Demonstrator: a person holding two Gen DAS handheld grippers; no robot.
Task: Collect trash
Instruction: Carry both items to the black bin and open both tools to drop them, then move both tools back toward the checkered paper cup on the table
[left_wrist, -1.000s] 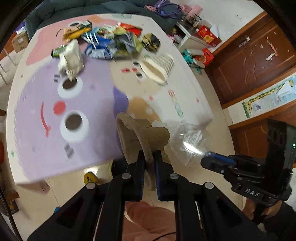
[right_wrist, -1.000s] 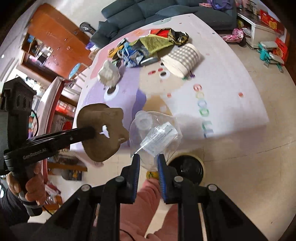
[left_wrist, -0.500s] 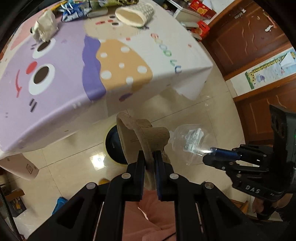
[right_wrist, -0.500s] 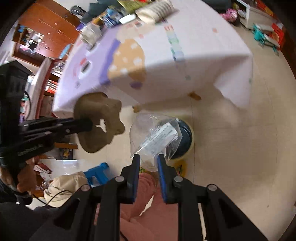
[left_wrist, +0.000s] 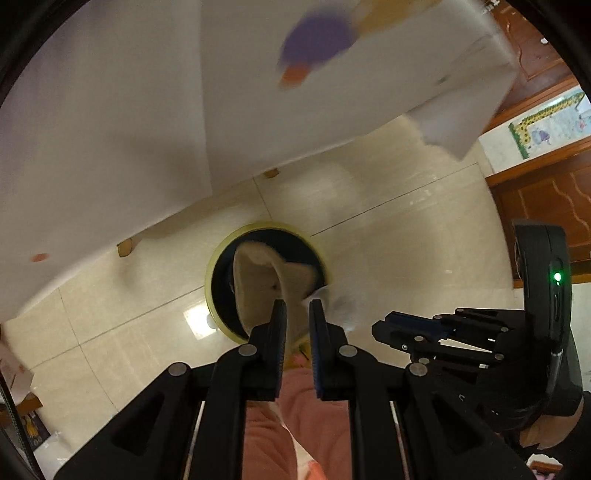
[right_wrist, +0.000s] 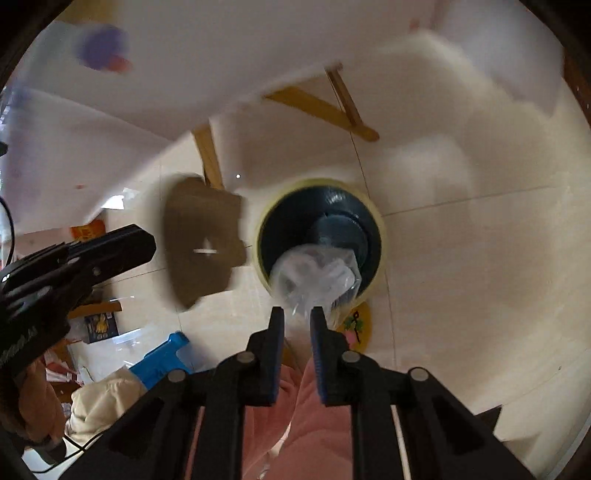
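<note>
A glossy cream tiled floor (left_wrist: 388, 221) is filling the scene and is reflecting a bright light patch (left_wrist: 197, 321). A white tablecloth (left_wrist: 147, 92) is hanging down at the far side, and pale wooden table legs (right_wrist: 210, 155) are showing under it. Dark brown wooden cabinets (left_wrist: 546, 195) are standing at the right, with a children's poster (left_wrist: 546, 123) hanging on the wall between them.

Both wrist cameras look steeply down at the tiled floor from beside the table's near edge. The left view has the bin (left_wrist: 266, 236) straight ahead with the right gripper (left_wrist: 388, 326) at its right. The right view shares that bin (right_wrist: 319, 221) with the left gripper (right_wrist: 144, 243) at its left.
</note>
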